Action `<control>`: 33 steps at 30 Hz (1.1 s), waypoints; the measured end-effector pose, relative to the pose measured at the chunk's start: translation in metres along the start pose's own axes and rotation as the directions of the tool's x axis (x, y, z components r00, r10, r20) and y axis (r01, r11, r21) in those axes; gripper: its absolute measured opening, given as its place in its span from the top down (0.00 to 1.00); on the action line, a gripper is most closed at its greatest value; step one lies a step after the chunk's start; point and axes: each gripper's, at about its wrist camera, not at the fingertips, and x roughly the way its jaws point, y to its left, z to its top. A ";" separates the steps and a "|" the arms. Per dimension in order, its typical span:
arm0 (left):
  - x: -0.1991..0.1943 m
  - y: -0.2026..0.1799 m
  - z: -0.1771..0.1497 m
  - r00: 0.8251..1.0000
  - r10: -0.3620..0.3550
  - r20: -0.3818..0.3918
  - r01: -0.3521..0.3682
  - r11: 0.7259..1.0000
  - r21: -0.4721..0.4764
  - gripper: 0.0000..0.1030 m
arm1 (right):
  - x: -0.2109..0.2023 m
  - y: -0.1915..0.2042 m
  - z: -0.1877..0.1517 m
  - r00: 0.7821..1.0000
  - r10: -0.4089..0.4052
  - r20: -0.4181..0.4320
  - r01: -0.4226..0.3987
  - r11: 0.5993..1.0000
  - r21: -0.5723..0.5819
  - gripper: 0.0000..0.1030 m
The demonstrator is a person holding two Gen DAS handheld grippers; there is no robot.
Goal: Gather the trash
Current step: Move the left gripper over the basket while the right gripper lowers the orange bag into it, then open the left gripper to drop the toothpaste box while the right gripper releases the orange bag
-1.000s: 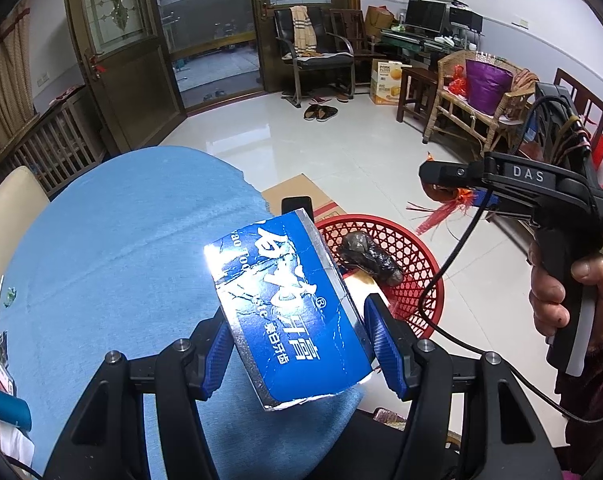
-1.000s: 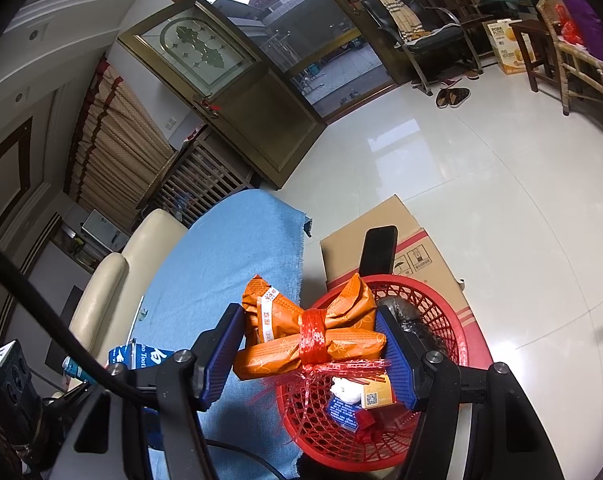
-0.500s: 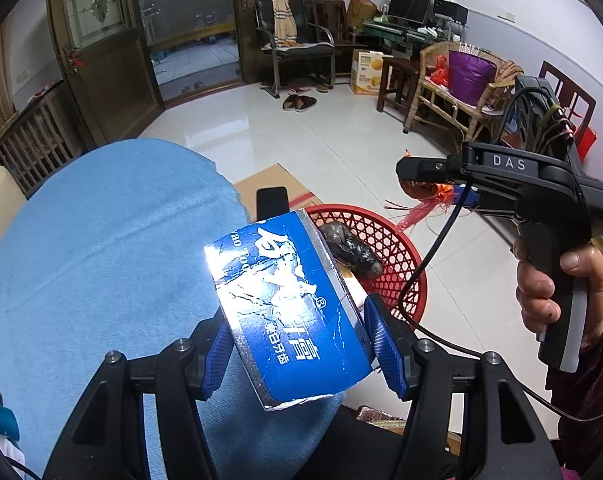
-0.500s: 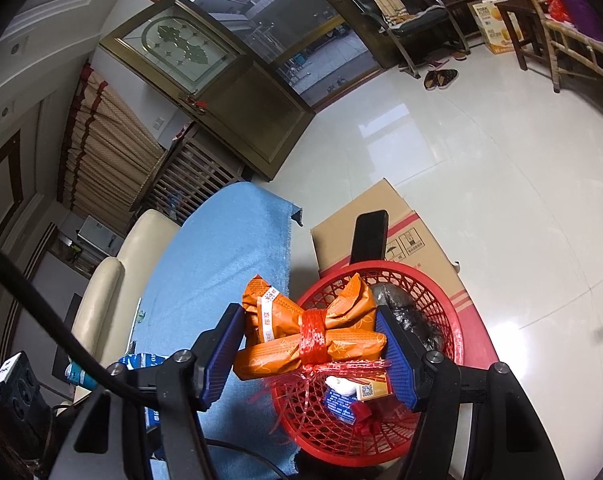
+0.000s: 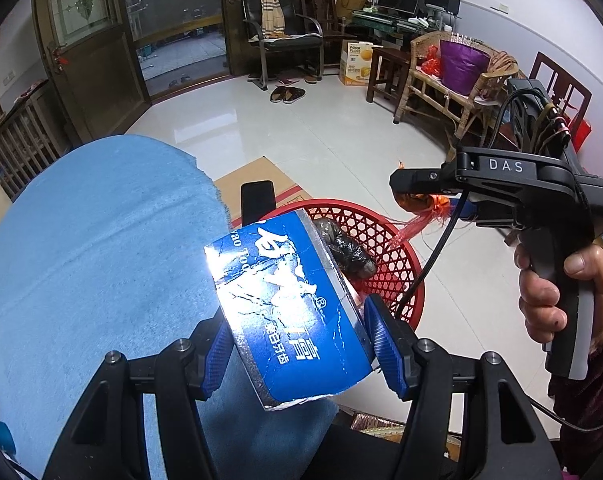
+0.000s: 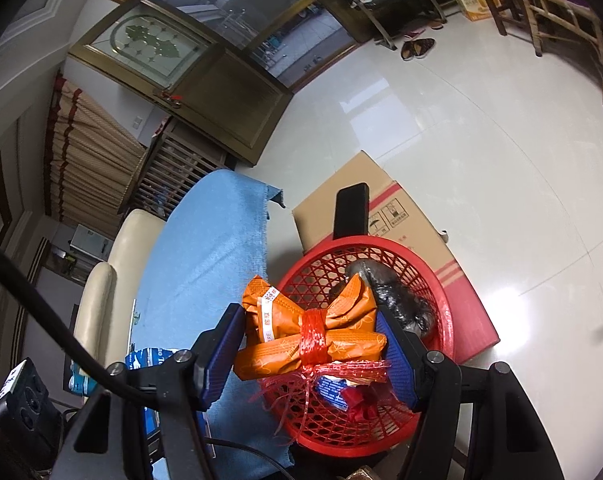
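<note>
Change: both grippers have sunk closer to the red plastic mesh basket (image 6: 441, 320).
Left gripper (image 5: 297, 340): fingers clamp a blue foil-edged toothpaste carton (image 5: 289, 308), Chinese print, over the blue tablecloth (image 5: 101, 248).
Right gripper (image 6: 309, 344): fingers pinch orange wrapped packets tied with red netting (image 6: 313, 336) above the basket; "DAS" on its body.
Hidden: basket contents partly covered.

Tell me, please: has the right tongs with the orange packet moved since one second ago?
Yes. In the right wrist view the red basket and cardboard box appear larger and nearer behind the orange packet, so the right tongs have come down toward the basket.
</note>
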 end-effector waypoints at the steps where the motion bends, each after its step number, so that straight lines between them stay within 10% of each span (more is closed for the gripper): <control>1: 0.001 0.000 0.000 1.000 -0.001 0.000 0.001 1.000 0.002 0.37 | 0.000 -0.001 0.000 1.000 -0.002 -0.003 0.002 1.000 0.005 0.33; 33: 0.033 0.011 0.007 0.995 -0.097 -0.015 0.096 0.995 -0.037 0.36 | 0.017 -0.025 0.002 0.998 -0.014 -0.067 0.020 0.996 0.091 0.32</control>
